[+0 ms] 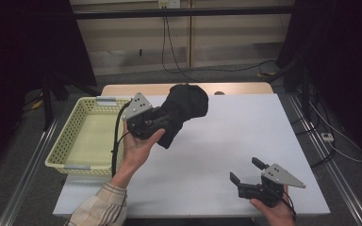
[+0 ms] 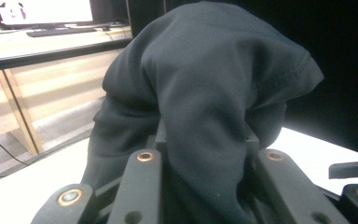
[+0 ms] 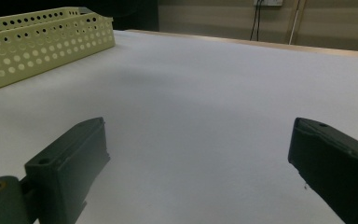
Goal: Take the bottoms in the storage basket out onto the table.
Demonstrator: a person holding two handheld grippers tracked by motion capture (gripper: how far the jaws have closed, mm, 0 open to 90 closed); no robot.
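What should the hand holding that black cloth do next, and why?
Probably carry it leftward over the yellow basket. The left gripper is shut on the black cloth, lifted off the white table beside the basket, which looks empty, while the right gripper rests open.

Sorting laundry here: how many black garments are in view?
1. A black garment hangs bunched from the left gripper, lifted above the table beside the yellow basket. Its folds could hide another.

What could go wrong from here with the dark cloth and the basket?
The black fabric garment bunches loosely over the left gripper, so folds may slip free. Its hanging end could catch the rim of the pale yellow perforated plastic basket or land on the white table. The open right gripper sits too far off to help.
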